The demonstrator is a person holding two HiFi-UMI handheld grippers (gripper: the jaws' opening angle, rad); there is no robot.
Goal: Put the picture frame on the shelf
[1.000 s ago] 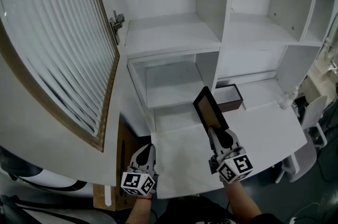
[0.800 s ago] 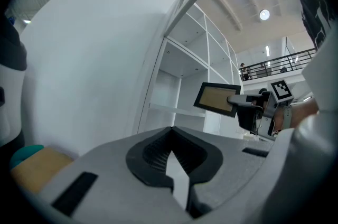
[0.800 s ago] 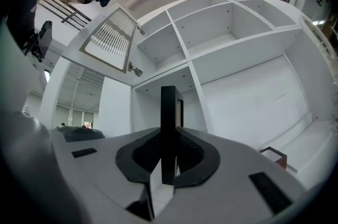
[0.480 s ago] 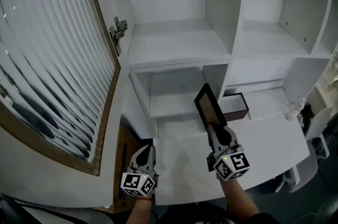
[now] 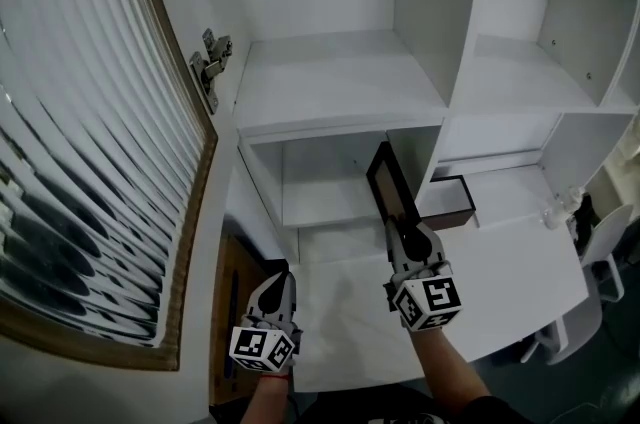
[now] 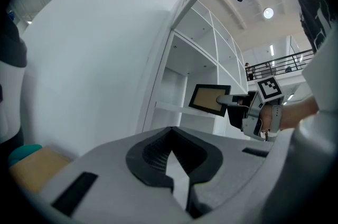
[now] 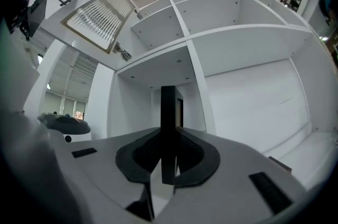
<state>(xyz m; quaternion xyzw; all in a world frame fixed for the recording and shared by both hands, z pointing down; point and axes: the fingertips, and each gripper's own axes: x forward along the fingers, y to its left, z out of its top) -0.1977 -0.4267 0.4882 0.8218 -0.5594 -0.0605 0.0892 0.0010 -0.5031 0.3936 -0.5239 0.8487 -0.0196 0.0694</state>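
Note:
The picture frame, black-edged with a tan face, stands on edge between the jaws of my right gripper, which is shut on its lower end. It hangs just in front of the white shelf unit, at the divider beside the low compartment. In the right gripper view the frame rises edge-on from the right gripper. From the left gripper view the frame shows flat-on ahead of the shelf. My left gripper hangs lower left, shut on nothing; the same gripper points towards the cabinet side.
An open cabinet door with ribbed glass and a wood-coloured edge fills the left, its hinge at the shelf's side. A dark brown open box sits on the white desk top. A white chair stands at the right.
My right gripper has carried the frame forward, closer to the shelf's low compartment. The left gripper has shifted slightly forward too. The head view has turned, so the door looms larger.

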